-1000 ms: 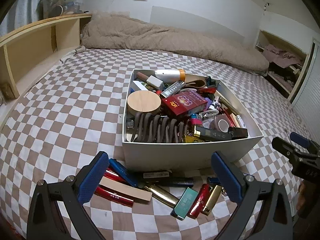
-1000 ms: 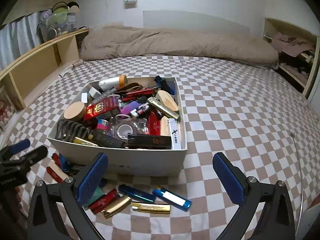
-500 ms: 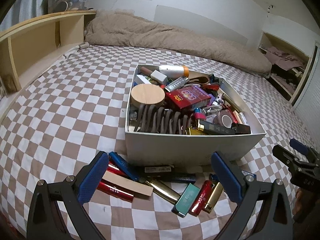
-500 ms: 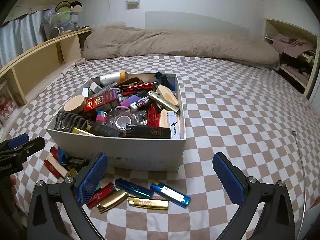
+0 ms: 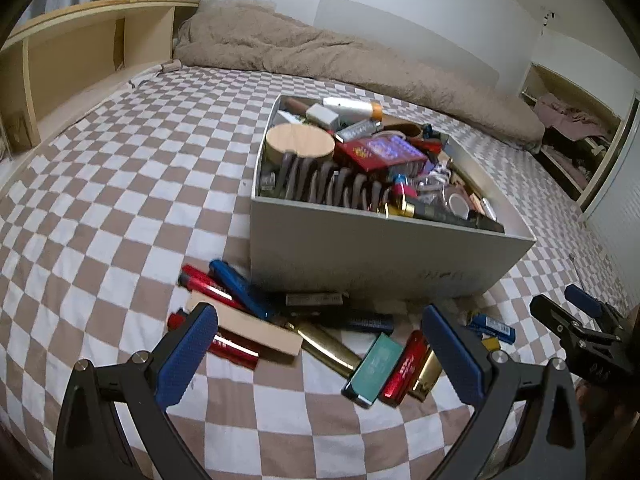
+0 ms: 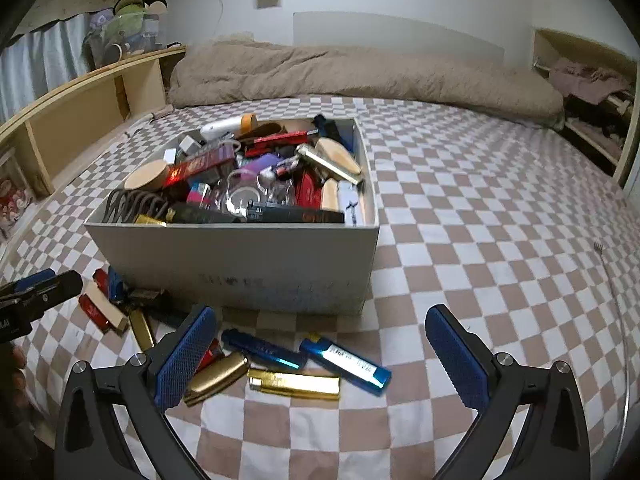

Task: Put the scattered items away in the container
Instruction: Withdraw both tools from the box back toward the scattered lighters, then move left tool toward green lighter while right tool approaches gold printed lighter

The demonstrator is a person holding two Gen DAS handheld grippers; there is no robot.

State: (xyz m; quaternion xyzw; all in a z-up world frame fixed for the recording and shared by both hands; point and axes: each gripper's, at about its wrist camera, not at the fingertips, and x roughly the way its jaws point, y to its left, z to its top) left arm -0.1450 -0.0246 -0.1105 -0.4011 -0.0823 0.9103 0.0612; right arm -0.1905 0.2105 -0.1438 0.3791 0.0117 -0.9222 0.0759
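Container [image 6: 240,268], the grey box, sits on the checked bed [image 6: 480,240] straight ahead of both grippers, and it is heaped to the rim: a round wooden lid, a red pack, a coiled dark hair clip, a white tube at the far end. So most of the job looks done, but a scatter of lighters lies along its near wall.

Left gripper [image 5: 320,354] hangs over its share with its jaws wide apart and nothing between them. Largest below it is the cream flat bar [image 5: 256,328], long axis running from near-left to far-right across the gap. A teal lighter [image 5: 374,368] lies toward the right finger, pointing up and away to the right, touching a red lighter [image 5: 402,372] that runs parallel. A blue lighter [image 5: 240,288] ahead slants toward the box's near left corner.

Right gripper [image 6: 320,356] is spread open too and empty. Between its fingers lies a bright blue lighter [image 6: 346,364], slanting from far-left down to near-right, well clear of the box. Just nearer, a gold lighter [image 6: 294,384] lies almost square across the gap, left to right. A dark blue lighter [image 6: 262,350] sits by the left finger.

By my count roughly a dozen pieces remain outside, some overlapping, so an exact tally is beyond me.
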